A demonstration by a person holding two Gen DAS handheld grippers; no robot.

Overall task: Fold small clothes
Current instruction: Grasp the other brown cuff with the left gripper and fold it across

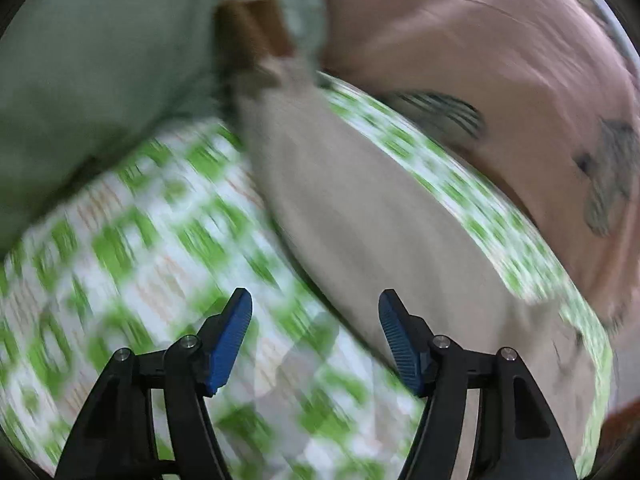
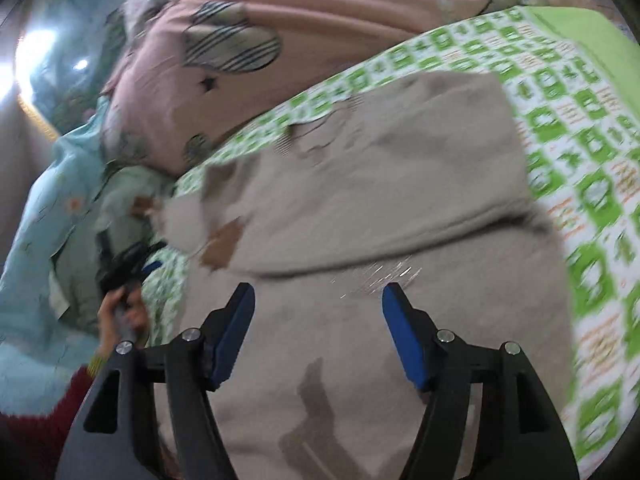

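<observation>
Right wrist view: my right gripper (image 2: 318, 332) spread, empty, directly over beige garment (image 2: 360, 184) (long axis lower centre to upper right) on green-checked sheet (image 2: 580, 128). My left gripper (image 1: 316, 336) also spread, garment just right of it; right nearer.

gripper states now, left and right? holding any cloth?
Left gripper: open, nothing between the jaws, over the green checked sheet.
Right gripper: open, nothing held, above the beige garment.
</observation>
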